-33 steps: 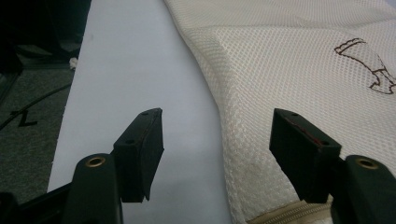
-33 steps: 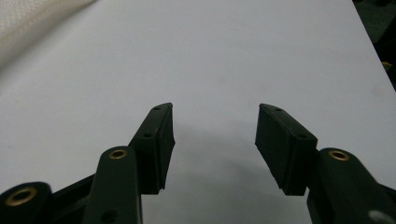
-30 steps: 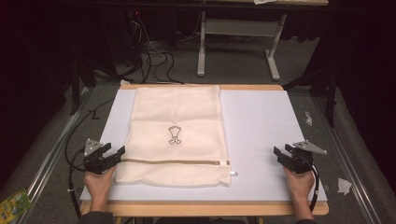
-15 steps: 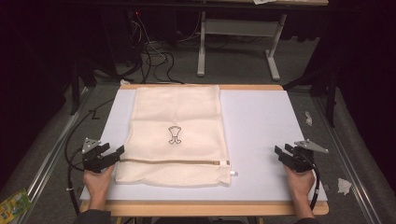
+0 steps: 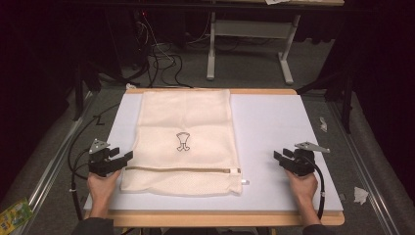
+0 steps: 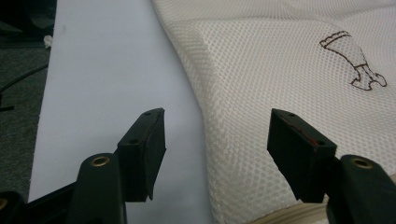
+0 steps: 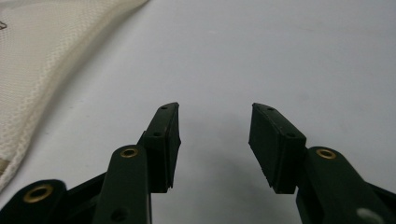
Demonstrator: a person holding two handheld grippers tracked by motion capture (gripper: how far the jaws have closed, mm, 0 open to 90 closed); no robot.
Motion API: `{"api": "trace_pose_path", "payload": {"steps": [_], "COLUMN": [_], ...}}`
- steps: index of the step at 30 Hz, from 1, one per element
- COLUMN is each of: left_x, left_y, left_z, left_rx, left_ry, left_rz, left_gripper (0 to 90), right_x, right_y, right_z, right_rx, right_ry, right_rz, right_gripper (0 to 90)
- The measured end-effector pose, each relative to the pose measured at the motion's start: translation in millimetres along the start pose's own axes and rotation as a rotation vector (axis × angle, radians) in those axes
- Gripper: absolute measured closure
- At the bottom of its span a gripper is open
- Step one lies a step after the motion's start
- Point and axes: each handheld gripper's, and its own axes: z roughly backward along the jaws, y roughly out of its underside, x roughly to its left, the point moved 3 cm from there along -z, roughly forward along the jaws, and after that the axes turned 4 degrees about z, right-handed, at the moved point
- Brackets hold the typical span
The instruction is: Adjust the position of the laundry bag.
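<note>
the right hand-held gripper (image 5: 283, 157), jaws just narrowing yet spread and empty, drifts toward the mesh bag (image 5: 185, 137); the left hand-held gripper (image 5: 125, 157) waits spread at the bag's edge.

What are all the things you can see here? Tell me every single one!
mesh bag: one, cream, flat on the left half of the mat, zip near the person.
drawing: one, dark outline, middle of the bag.
mat: one, pale lilac-white, covering the table top.
table: one, wooden edge, under the mat.
white frame: one, on the floor beyond the table.
cables: several, black, on the floor behind the table.
paper scraps: a few, white, floor at right.
packet: one, green and yellow, floor at bottom left.
left gripper: one, black, open, at the bag's left edge.
right gripper: one, black, open, over bare mat.
</note>
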Motion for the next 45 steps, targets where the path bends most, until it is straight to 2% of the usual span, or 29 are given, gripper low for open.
{"api": "trace_pose_path", "payload": {"steps": [4, 8, 10, 11, 19, 23, 25, 34, 35, 40, 45], "left_x": [-5.7, -11.3, -12.6, -12.6, -13.6, -12.3, -10.5, -8.6, -8.7, -9.5, -10.8], "left_y": [-4.8, -9.9, -11.6, -11.6, -10.6, -12.1, -12.6, -11.9, -12.3, -11.4, -9.5], "left_z": [-2.5, -5.9, -8.7, -8.7, -18.4, -20.8, -22.7, -29.5, -30.3, -33.3, -38.3], "left_rx": [0.009, 0.03, 0.046, 0.046, 0.079, 0.089, 0.091, 0.116, 0.115, 0.122, 0.14], "left_ry": [0.006, 0.005, -0.006, -0.006, -0.018, -0.032, -0.038, -0.053, -0.051, -0.051, -0.049], "left_rz": [-0.012, -0.024, -0.026, -0.026, -0.016, -0.02, -0.007, 0.016, 0.015, 0.007, -0.002], "left_gripper": [37.4, 37.6, 38.4, 38.6, 41.0, 40.7, 40.7, 43.4, 44.4, 46.8, 53.4], "right_x": [6.9, 18.8, 26.6, 26.6, 55.5, 65.3, 75.5, 92.9, 95.6, 100.6, 106.1], "right_y": [-4.6, -11.5, -14.6, -14.6, -25.5, -30.0, -35.8, -46.8, -47.7, -50.3, -49.6], "right_z": [-3.4, -7.3, -12.3, -12.3, -31.0, -36.7, -41.2, -57.7, -62.3, -69.0, -78.8], "right_rx": [0.011, 0.018, 0.033, 0.033, 0.083, 0.093, 0.102, 0.136, 0.152, 0.165, 0.186], "right_ry": [-0.038, -0.07, -0.099, -0.099, -0.165, -0.198, -0.22, -0.253, -0.262, -0.273, -0.271], "right_rz": [-0.003, 0.029, 0.03, 0.03, 0.072, 0.066, 0.077, 0.081, 0.071, 0.062, 0.056], "right_gripper": [54.6, 57.3, 58.1, 58.1, 61.2, 61.1, 60.4, 58.7, 58.2, 58.1, 60.8]}}
